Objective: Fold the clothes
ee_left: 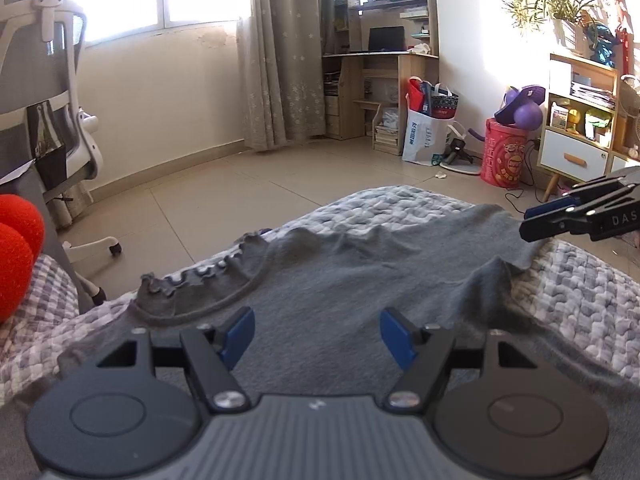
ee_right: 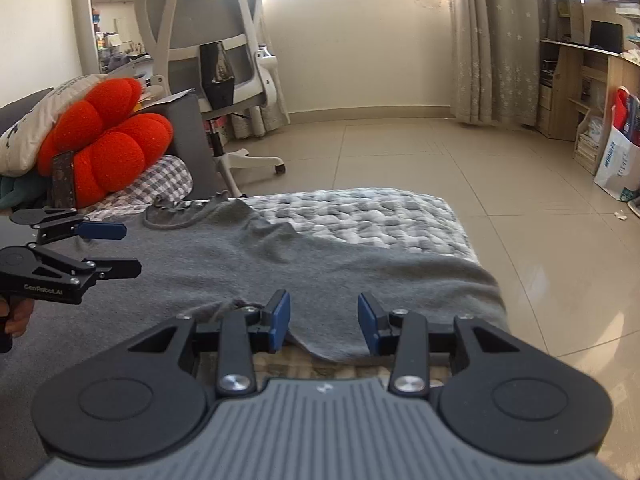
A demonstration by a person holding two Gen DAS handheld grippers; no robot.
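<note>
A grey garment (ee_left: 340,280) lies spread flat on the checked quilt (ee_left: 580,280) of a bed, its frilled neckline (ee_left: 192,280) at the far left. My left gripper (ee_left: 317,336) hovers just over the cloth with its blue pads wide apart and nothing between them. In the right wrist view the garment (ee_right: 280,264) reaches the bed's near edge, and my right gripper (ee_right: 323,320) stands open above that hem, pads not pressing on it. Each gripper shows in the other's view: the right gripper (ee_left: 538,220) at the garment's far right corner, the left gripper (ee_right: 124,249) at the left, held by a hand.
A red flower-shaped cushion (ee_right: 108,144) and pillows sit at the bed's left end. A white office chair (ee_right: 216,40) stands beside the bed. Tiled floor (ee_right: 400,152) lies beyond, with a wooden desk (ee_left: 380,80), bags (ee_left: 428,136), a red bin (ee_left: 504,156) and a shelf unit (ee_left: 580,120).
</note>
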